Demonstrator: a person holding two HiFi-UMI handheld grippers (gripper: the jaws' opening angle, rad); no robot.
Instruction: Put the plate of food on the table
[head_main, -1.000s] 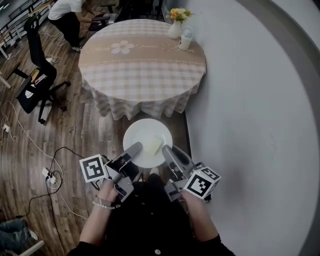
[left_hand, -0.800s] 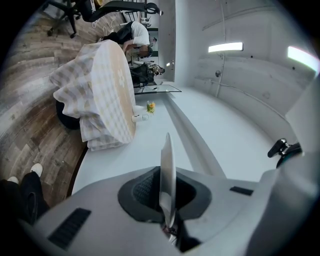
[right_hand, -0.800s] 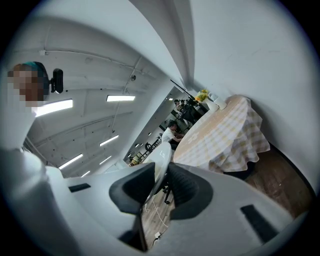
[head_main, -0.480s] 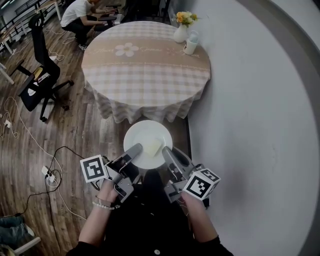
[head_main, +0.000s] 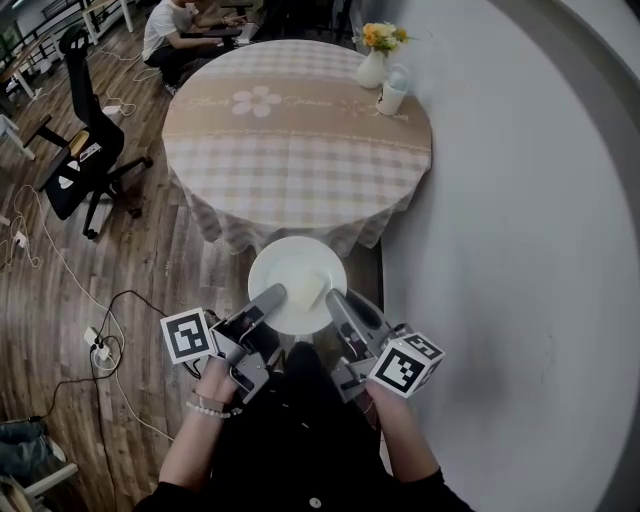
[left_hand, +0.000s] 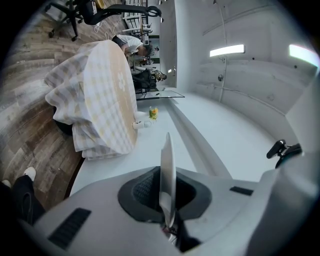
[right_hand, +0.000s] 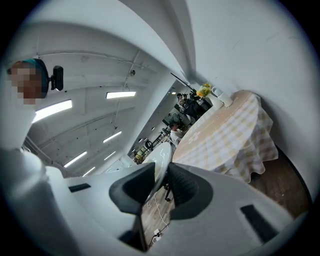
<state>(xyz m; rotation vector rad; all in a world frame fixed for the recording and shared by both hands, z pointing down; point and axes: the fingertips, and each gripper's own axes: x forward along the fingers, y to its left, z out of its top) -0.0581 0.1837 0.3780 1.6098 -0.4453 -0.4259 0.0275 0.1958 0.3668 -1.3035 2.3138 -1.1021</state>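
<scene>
A white plate (head_main: 285, 272) carries a pale yellow piece of food (head_main: 309, 290) and is held level just before the hanging cloth of the round table (head_main: 290, 150). My left gripper (head_main: 273, 297) is shut on the plate's left rim, and my right gripper (head_main: 334, 299) is shut on its right rim. In the left gripper view the plate (left_hand: 166, 165) shows edge-on between the pads of the left gripper (left_hand: 167, 195), with the table (left_hand: 107, 95) ahead. In the right gripper view the plate's rim (right_hand: 161, 157) sits between the pads of the right gripper (right_hand: 160, 186), and the table (right_hand: 225, 130) lies beyond.
A vase of flowers (head_main: 374, 55) and a white cup (head_main: 392, 96) stand at the table's far right. A white curved wall (head_main: 520, 250) runs along the right. A black office chair (head_main: 78, 130), floor cables with a power strip (head_main: 96, 346), and a seated person (head_main: 185, 25) are to the left.
Both grippers and the plate have come closer to the table; the cloth's near edge now reaches the plate's far rim. The grips are unchanged.
</scene>
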